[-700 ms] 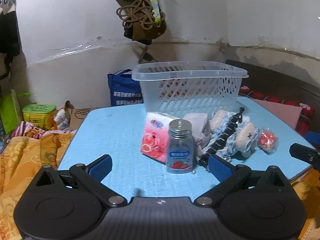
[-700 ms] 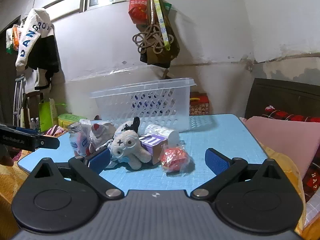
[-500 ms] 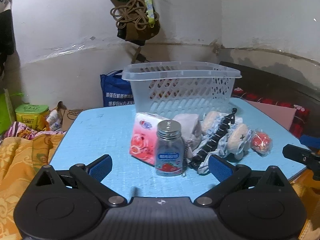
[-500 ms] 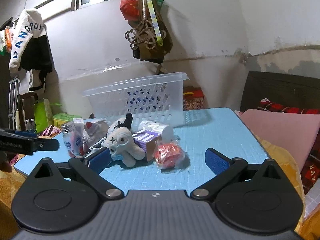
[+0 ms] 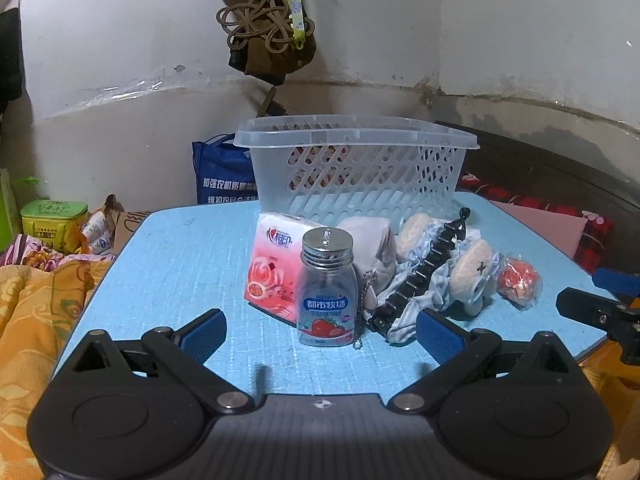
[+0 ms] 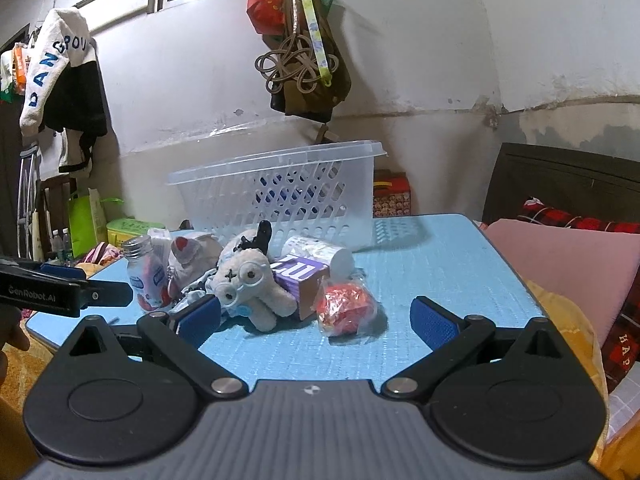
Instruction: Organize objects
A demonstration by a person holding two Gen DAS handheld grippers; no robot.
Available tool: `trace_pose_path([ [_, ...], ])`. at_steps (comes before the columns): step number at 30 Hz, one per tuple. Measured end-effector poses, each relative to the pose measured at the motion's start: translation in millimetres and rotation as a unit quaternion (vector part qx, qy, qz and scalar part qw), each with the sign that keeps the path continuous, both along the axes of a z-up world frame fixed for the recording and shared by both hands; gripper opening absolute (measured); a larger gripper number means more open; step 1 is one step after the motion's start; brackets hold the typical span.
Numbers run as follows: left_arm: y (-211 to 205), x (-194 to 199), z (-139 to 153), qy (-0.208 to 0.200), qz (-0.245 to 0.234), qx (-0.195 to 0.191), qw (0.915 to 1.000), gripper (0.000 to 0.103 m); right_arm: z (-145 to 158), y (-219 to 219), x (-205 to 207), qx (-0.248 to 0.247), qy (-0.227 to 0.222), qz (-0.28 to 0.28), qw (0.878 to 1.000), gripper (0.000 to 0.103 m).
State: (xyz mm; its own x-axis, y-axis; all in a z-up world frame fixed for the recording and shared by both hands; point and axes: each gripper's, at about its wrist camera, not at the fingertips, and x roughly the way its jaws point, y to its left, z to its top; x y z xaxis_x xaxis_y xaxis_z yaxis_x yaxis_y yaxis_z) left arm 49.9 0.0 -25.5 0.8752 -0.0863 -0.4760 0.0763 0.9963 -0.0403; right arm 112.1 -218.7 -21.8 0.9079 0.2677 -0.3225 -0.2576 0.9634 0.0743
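Left gripper [image 5: 320,330] has its blue-padded fingers spread wide, nothing between them, hovering low over the near edge of the light-blue table [image 5: 176,256] and lined up on a small clear bottle [image 5: 327,292] with a silver screw cap and strawberry label, standing upright just ahead of the gap. Pink tissue pack [image 5: 275,264] sits touching the bottle's left-rear side; a bead chain hangs down by the bottle's right side. Behind those, a whitish plush pouch [image 5: 372,248], then a black toothed hair clip [image 5: 420,276] lying diagonally across a pale blue-white plush toy [image 5: 468,272]. Red item in a clear wrapper [image 5: 518,280] lies just right of the plush, near the table's right edge. Clear perforated plastic basket [image 5: 360,176] stands upright at the back of the table, behind the cluster; looks like nothing inside, but the lattice wall makes that hard to confirm. Right gripper [image 6: 316,320] is likewise held wide apart and gripping nothing, low over the table from the other side, with the red wrapped item [image 6: 345,309] sitting in line with the gap just ahead. In that view the plush toy [image 6: 248,284] with round glasses leans against a purple-and-brown box [image 6: 302,284], a white roll [image 6: 320,254] lies behind the box, and the bottle [image 6: 145,272] stands at far left. The left gripper's black tip [image 6: 60,292] pokes in at the left edge.
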Motion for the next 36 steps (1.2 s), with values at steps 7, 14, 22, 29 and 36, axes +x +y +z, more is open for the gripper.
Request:
trace_pose_path([
  [7, 1.5, 1.5, -2.0, 0.000, 0.000, -0.004, 1.0000, 0.102, 0.2, -0.8, -0.9, 0.006, -0.002, 0.005, 1.000, 0.103],
  [14, 1.6, 0.1, -2.8, 0.000, -0.001, -0.006, 1.0000, 0.102, 0.4, 0.0, -2.7, 0.004, -0.006, 0.011, 1.000, 0.103],
  [22, 1.3, -0.4, -3.2, -0.003, 0.003, -0.006, 1.0000, 0.102, 0.8, 0.3, -2.9, 0.003, -0.008, 0.011, 1.000, 0.103],
  [29, 1.5, -0.9, -3.1, -0.004, 0.003, -0.006, 1.0000, 0.102, 0.5, 1.3, -2.7, -0.002, -0.008, 0.013, 1.000, 0.103],
  [36, 3.5, -3.4, -2.0, -0.009, 0.000, -0.010, 0.9999, 0.102, -0.3, 4.6, -1.5, -0.009, -0.005, 0.013, 1.000, 0.103],
])
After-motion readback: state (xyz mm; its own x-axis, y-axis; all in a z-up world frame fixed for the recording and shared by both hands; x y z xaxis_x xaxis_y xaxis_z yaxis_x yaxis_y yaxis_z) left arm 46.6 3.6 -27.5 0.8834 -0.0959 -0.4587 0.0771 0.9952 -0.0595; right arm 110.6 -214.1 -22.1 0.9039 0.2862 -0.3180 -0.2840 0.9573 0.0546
